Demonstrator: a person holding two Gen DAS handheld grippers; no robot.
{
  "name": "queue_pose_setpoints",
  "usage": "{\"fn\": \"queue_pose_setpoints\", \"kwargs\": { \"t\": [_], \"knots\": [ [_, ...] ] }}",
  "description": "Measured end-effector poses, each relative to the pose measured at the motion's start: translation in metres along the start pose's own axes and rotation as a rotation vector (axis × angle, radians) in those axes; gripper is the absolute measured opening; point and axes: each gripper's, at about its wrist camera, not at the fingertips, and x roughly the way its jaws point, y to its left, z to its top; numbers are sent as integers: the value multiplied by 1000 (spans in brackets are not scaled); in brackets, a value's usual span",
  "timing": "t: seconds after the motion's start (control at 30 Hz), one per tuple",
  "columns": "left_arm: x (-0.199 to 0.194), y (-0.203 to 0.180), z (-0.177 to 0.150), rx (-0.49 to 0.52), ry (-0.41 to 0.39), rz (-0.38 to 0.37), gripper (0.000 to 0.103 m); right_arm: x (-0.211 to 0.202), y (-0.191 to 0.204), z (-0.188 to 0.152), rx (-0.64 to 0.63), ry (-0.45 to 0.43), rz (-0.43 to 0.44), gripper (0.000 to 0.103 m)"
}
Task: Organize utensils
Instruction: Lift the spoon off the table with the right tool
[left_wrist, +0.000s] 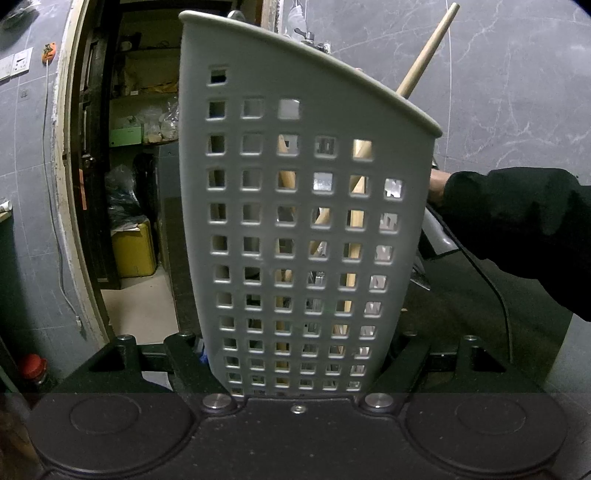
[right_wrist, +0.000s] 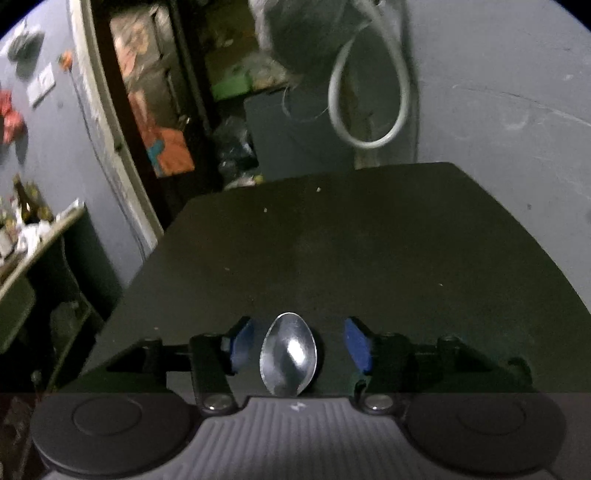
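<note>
A grey perforated utensil holder fills the left wrist view, and my left gripper is shut on its lower part. A wooden handle sticks out of its top, and wooden and metal utensils show through the square holes. A person's dark sleeve reaches in from the right behind the holder. In the right wrist view a shiny metal spoon lies bowl-forward on the dark table. My right gripper is open, with its blue pads standing apart from the spoon on either side. The spoon's handle is hidden under the gripper.
Behind the table is an open doorway onto cluttered shelves and a yellow container. A white hose loops down the grey marbled wall. A cluttered side shelf stands at the left. A red-capped object sits low at the left.
</note>
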Motion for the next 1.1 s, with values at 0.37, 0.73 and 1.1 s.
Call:
{"fn": "queue_pose_setpoints", "kwargs": {
  "t": [0.37,0.73,1.1],
  "knots": [
    [0,0,1,-3,1,-2,77,10,24,-14,-181,34,27,9],
    [1,1,2,-6,0,-3,77,-18,34,-17,-242,-11,55,0],
    [1,1,1,-2,1,1,77,-37,64,-34,-373,-15,67,0]
  ]
}}
